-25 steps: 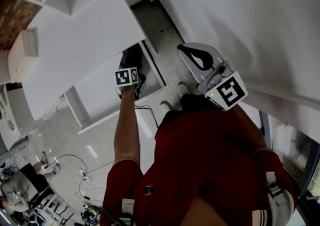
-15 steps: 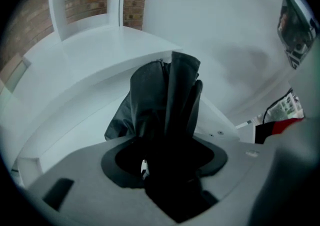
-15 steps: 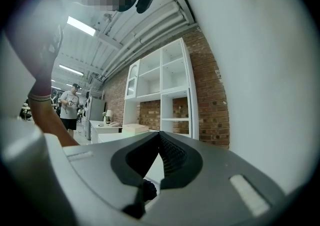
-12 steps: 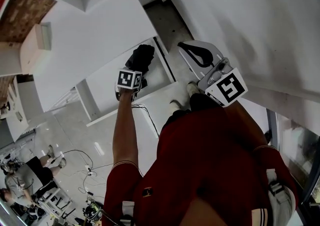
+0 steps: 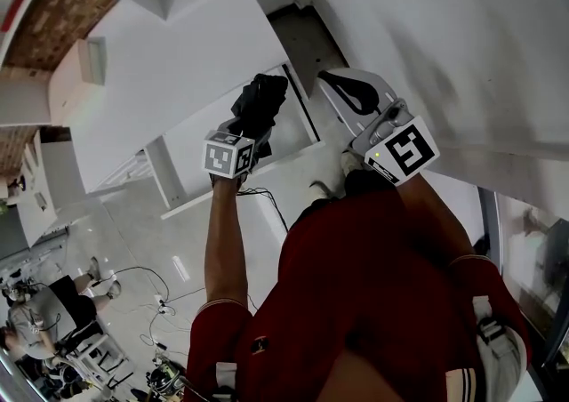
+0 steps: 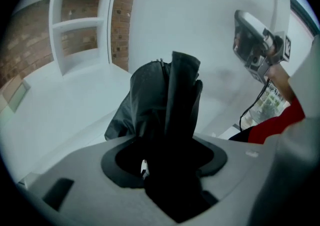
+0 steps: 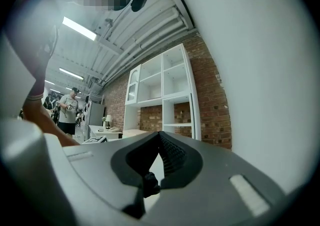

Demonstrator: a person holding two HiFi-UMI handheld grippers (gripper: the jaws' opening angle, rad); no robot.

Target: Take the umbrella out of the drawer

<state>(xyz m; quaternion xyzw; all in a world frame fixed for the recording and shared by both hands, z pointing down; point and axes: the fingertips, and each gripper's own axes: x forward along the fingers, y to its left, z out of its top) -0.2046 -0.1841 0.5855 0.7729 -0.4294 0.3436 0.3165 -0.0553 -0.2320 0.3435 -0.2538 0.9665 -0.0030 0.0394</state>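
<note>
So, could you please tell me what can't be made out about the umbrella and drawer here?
- The umbrella's lower end: left gripper view, lost in shadow between the left gripper's jaws.
- The drawer's inside: head view, covered by the umbrella and left gripper.
- The cables on the floor: head view, too small.

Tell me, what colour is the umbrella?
Black; the umbrella shows best in the left gripper view.

Free air surrounds the umbrella (image 5: 260, 100) clamped in my left tool (image 5: 247, 129), over the drawer (image 5: 300, 111). The white cabinet (image 5: 160, 62) walls off the left. The white wall (image 5: 444, 27) stands close beside my right tool (image 5: 342, 89). A cable (image 5: 267, 198) trails across the floor (image 5: 142, 231).
</note>
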